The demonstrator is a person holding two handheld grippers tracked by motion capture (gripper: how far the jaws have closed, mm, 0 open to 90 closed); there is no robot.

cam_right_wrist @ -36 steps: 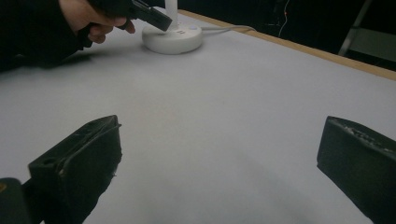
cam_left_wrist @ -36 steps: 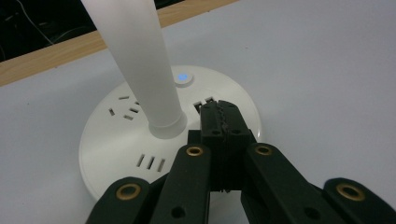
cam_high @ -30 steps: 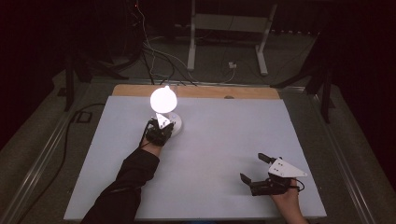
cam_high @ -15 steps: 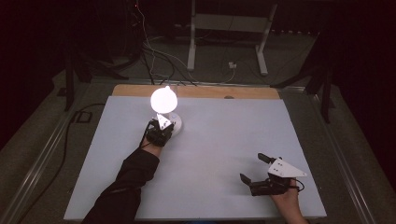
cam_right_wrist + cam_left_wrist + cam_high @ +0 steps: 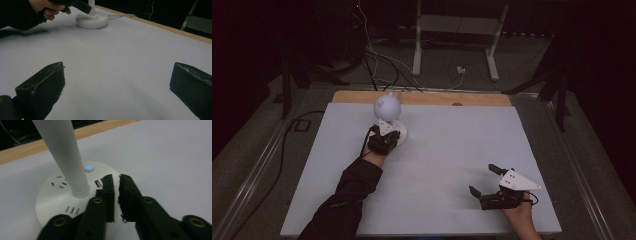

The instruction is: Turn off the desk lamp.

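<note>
A white desk lamp stands at the back left of the table, with a round head, a stem and a flat round base. Its head is unlit, and the power button on the base glows blue. My left gripper hovers over the base's near edge, tips just short of the button. Its jaws have just been opening and stand a narrow slit apart with nothing between them. My right gripper rests near the front right, jaws wide open and empty. From there the lamp base lies far ahead.
The white tabletop has a wooden strip along its far edge. The lamp's cord runs off the back. Cables and a metal stand sit on the dark floor behind.
The lamp head glowed brightly in the earlier frames and is now dark. Both hands stay about where they were.
</note>
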